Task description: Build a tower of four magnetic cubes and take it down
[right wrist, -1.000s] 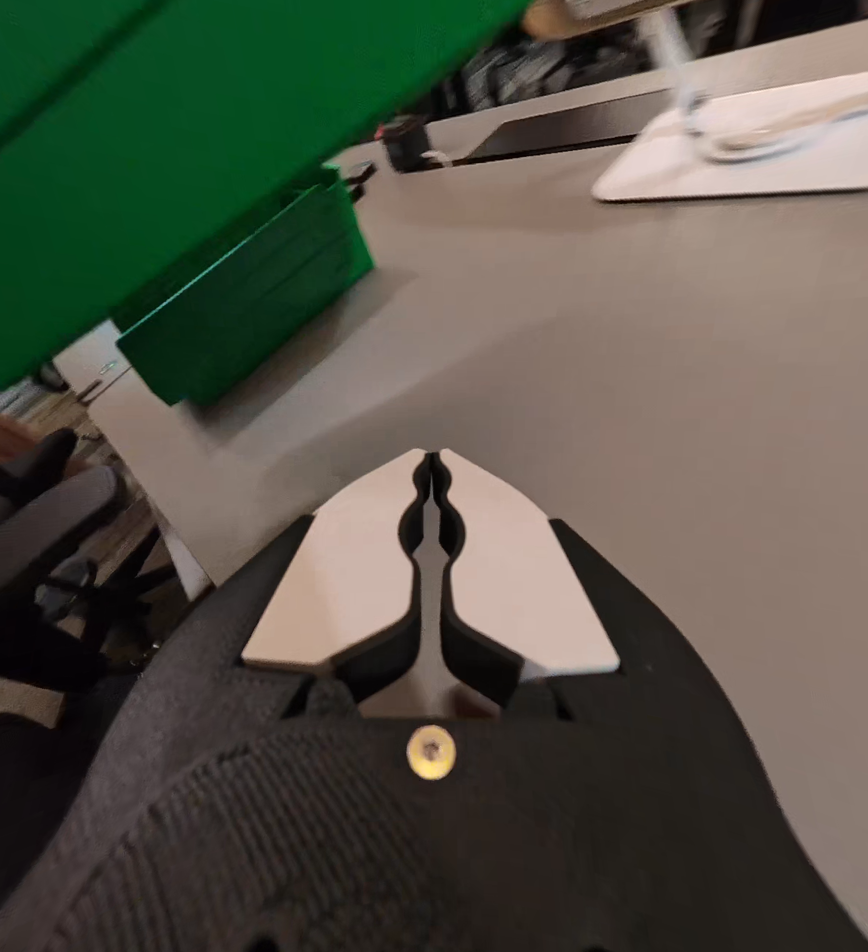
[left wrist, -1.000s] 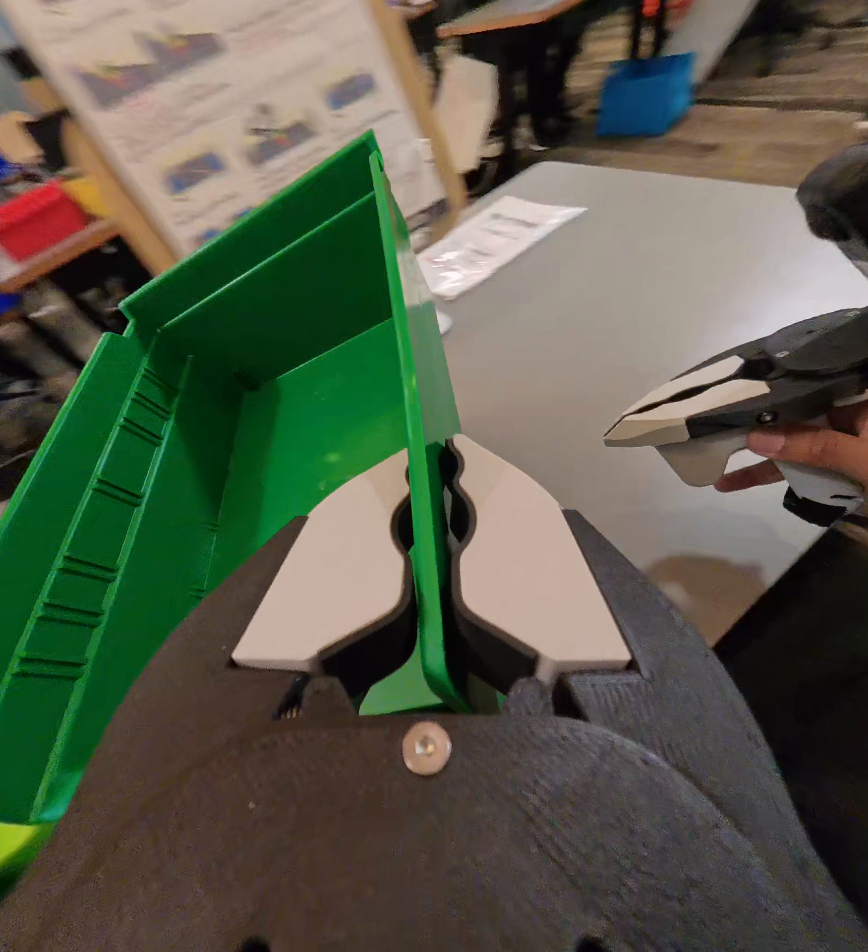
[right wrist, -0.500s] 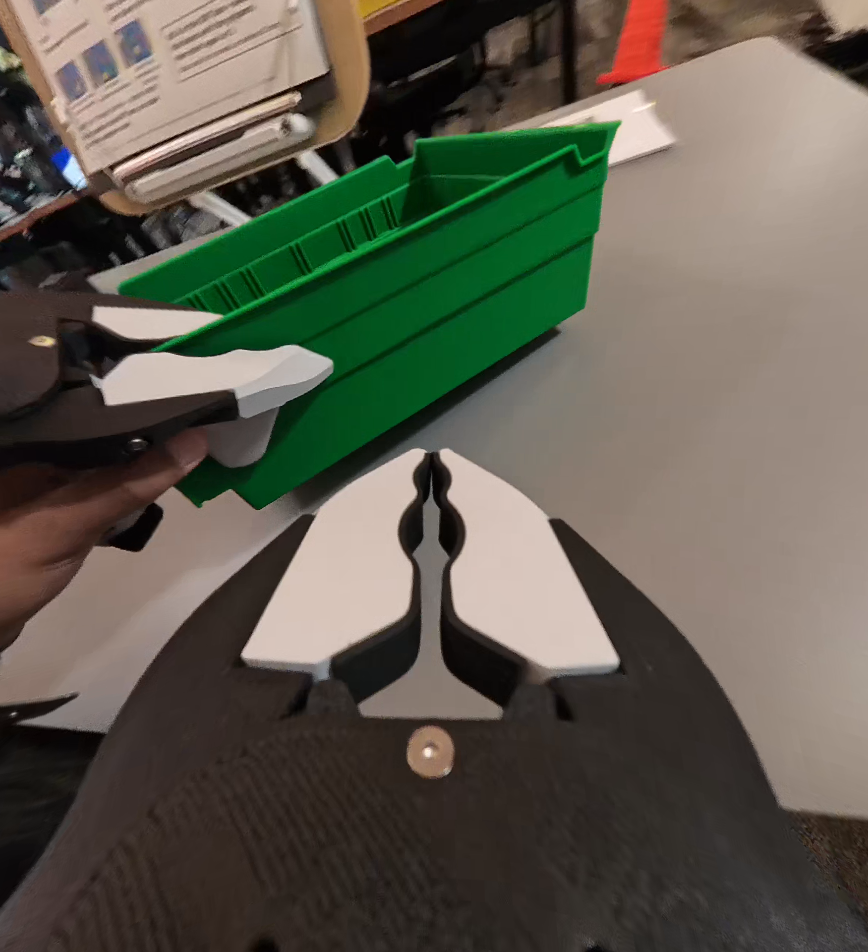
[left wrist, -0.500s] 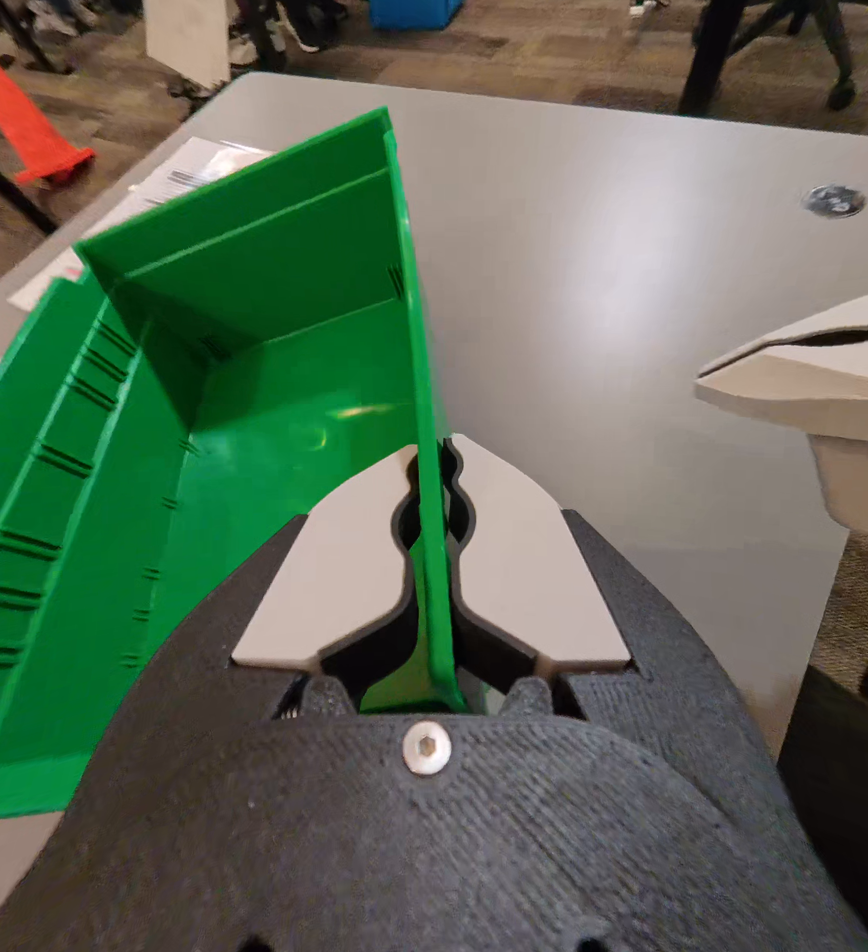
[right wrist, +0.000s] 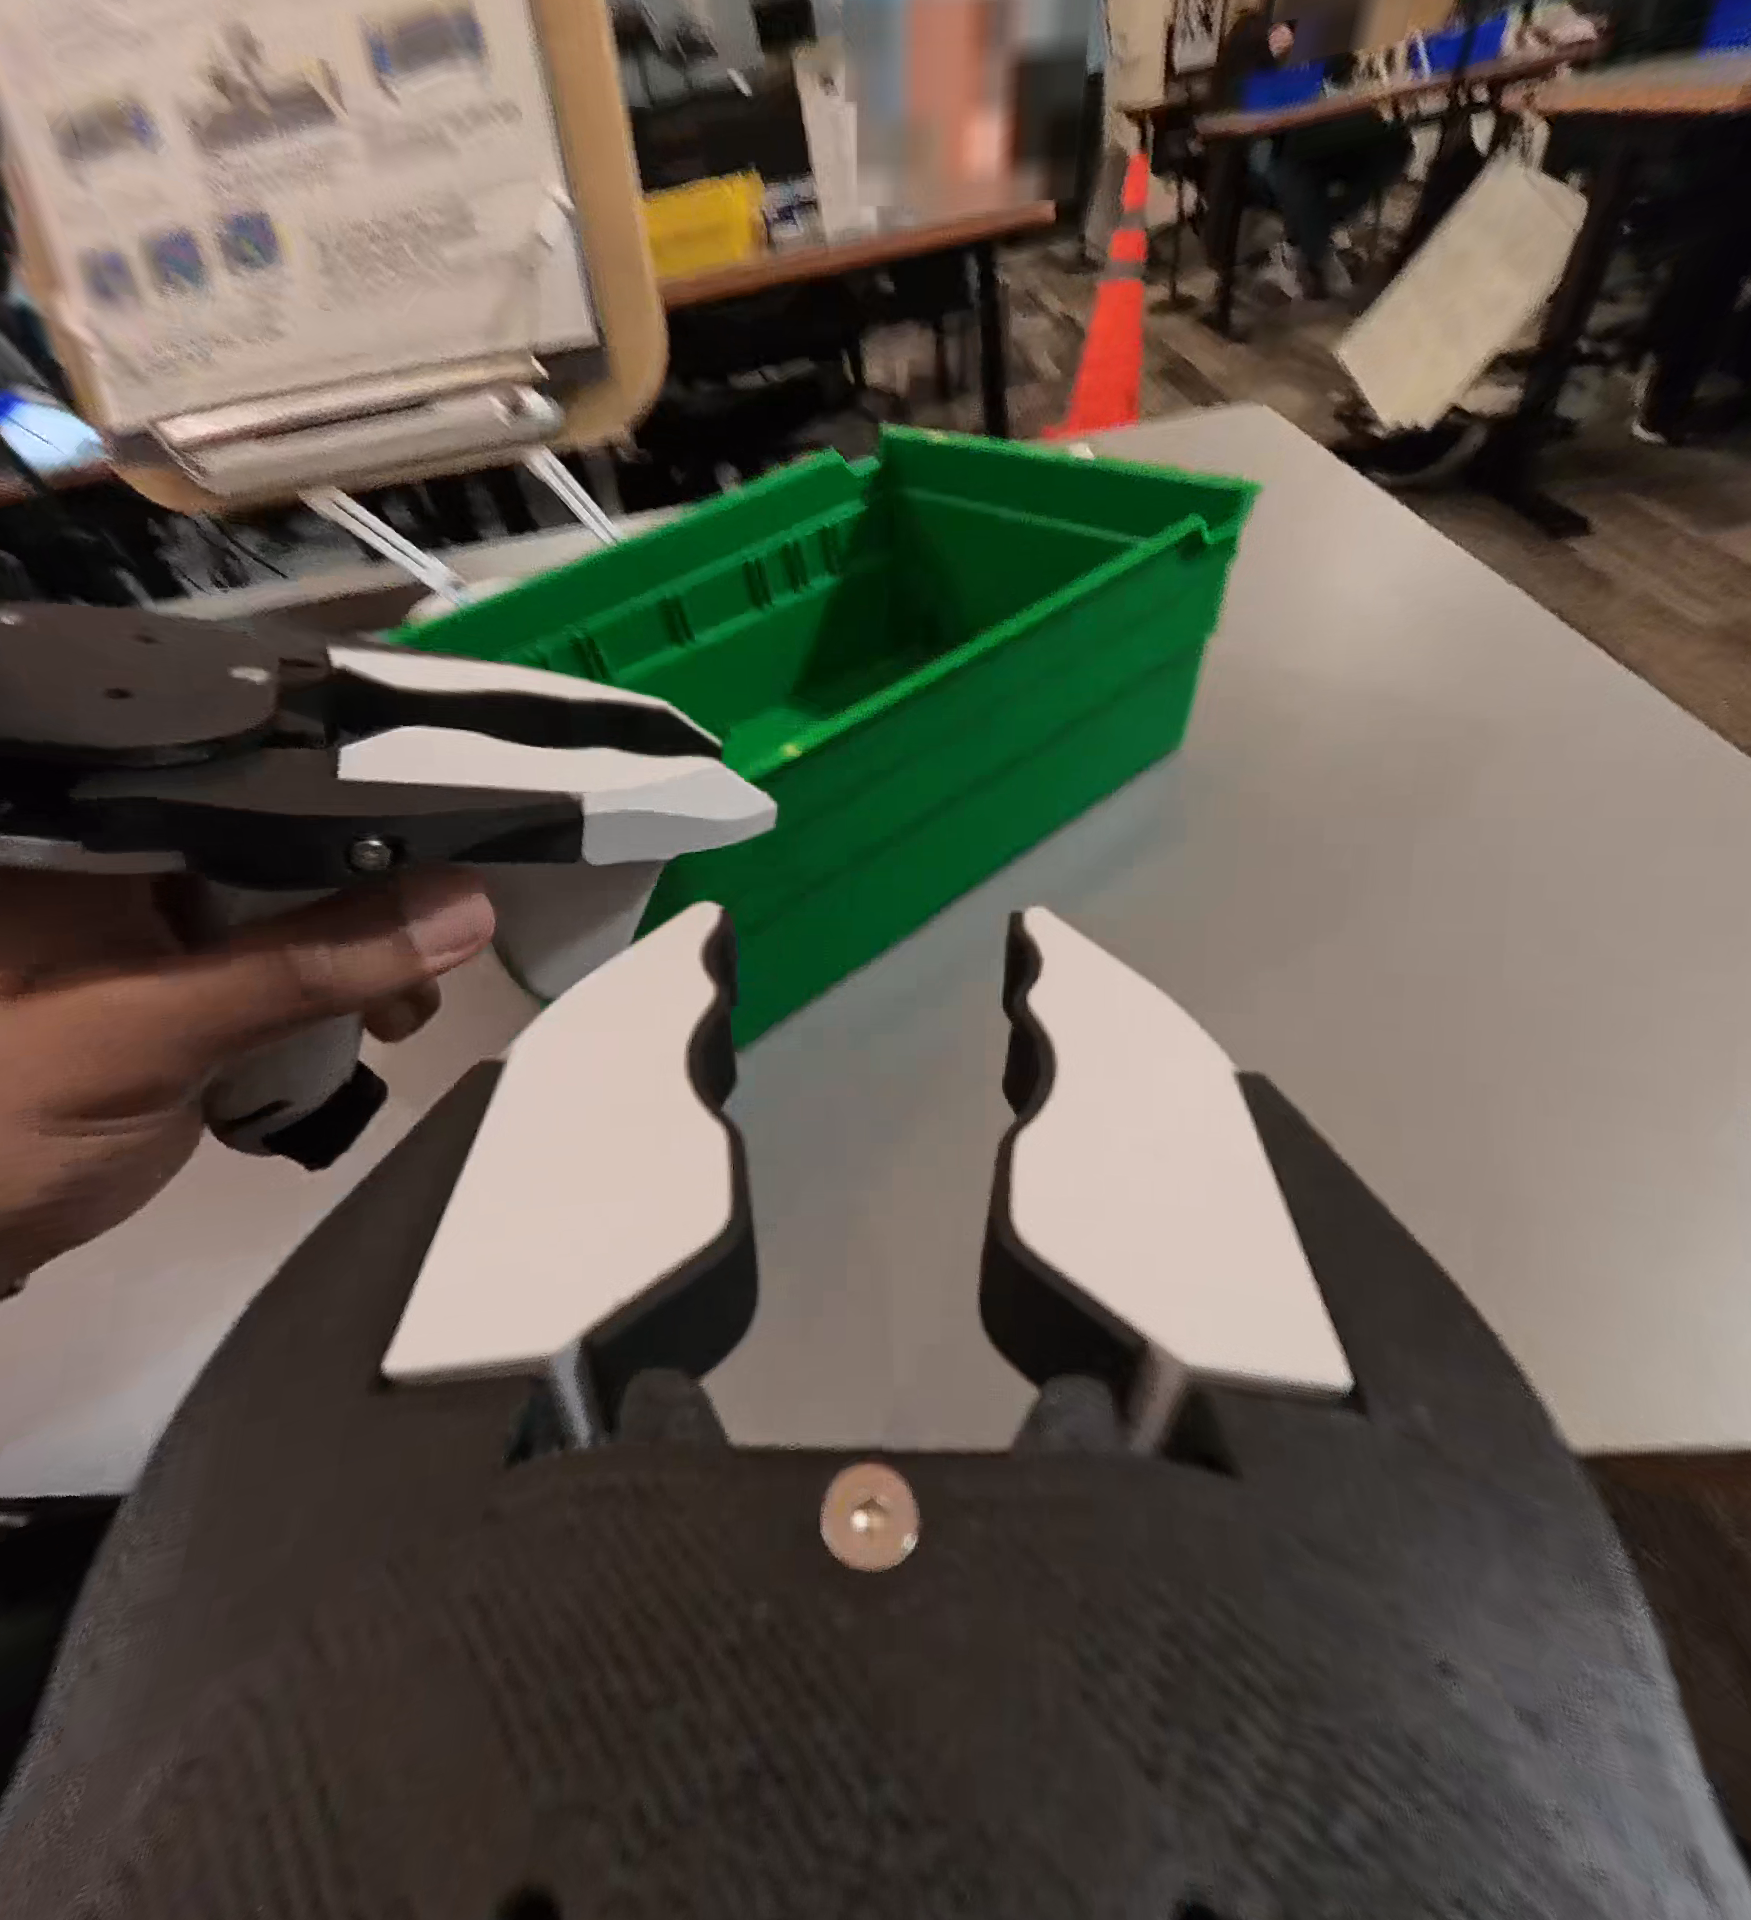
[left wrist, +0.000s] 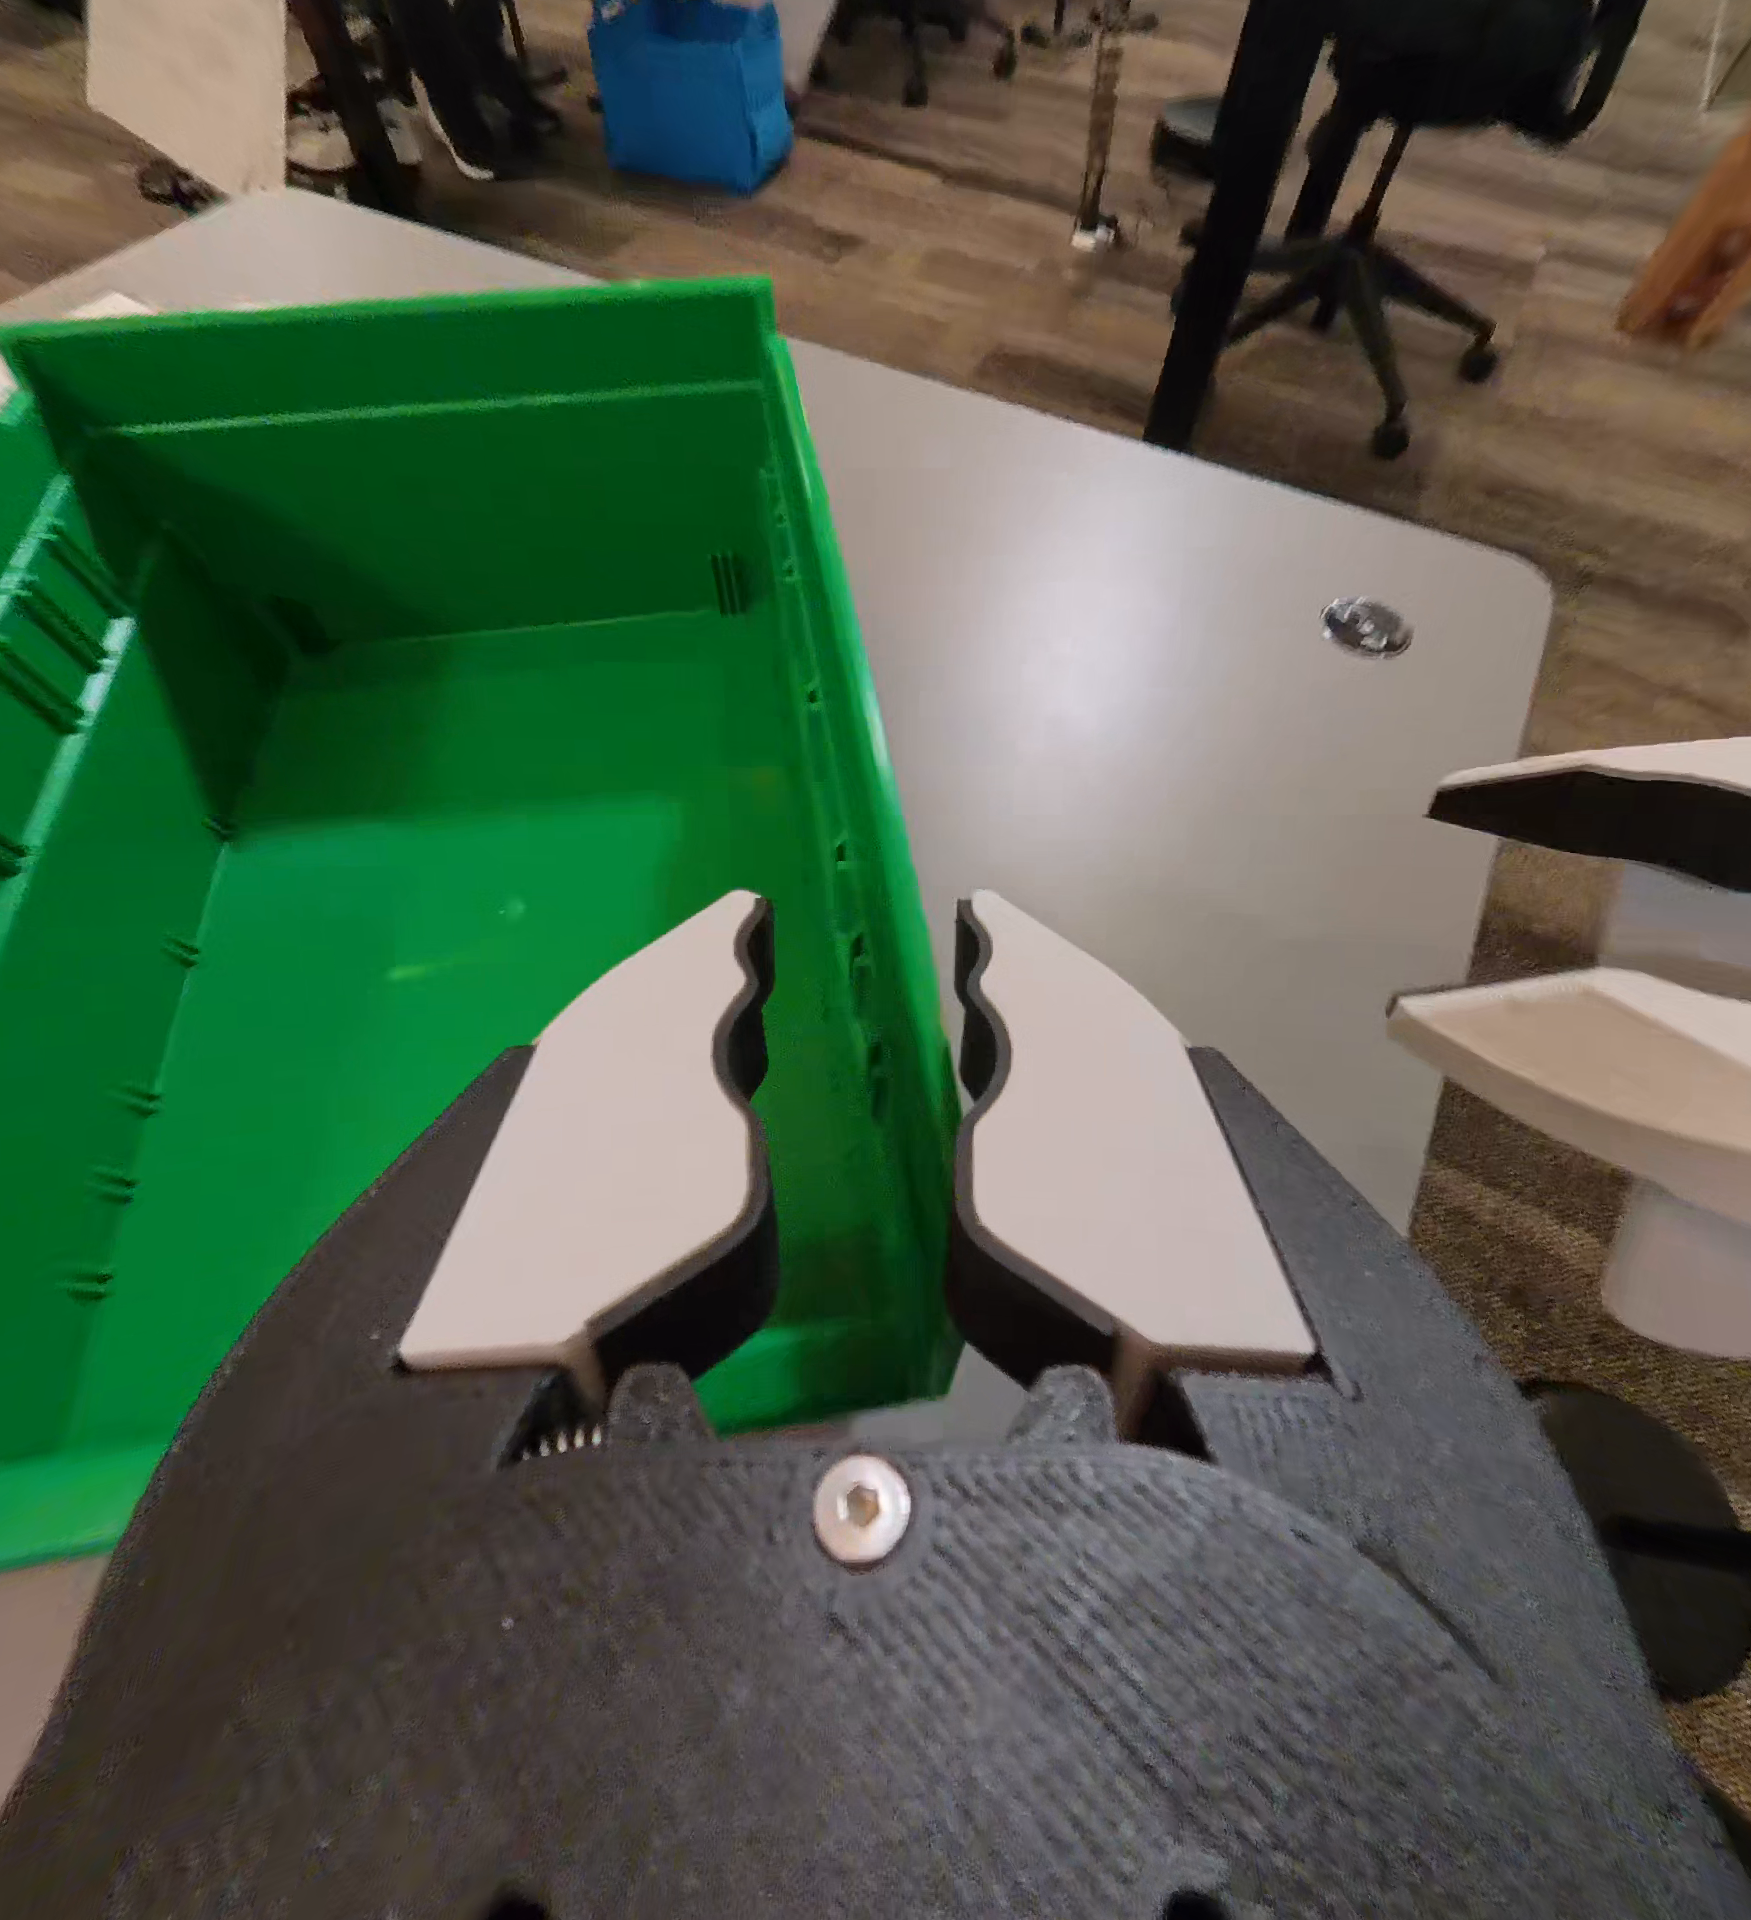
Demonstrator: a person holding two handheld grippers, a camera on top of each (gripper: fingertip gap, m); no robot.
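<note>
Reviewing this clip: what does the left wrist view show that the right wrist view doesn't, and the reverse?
Only the left wrist view shows the open left gripper straddling the side wall of the green plastic bin, plus a blue bag and a black office chair. Only the right wrist view shows the hand holding that gripper, an orange traffic cone and a poster board. Both show the empty bin on the grey table and the open right gripper, which holds nothing.
</note>
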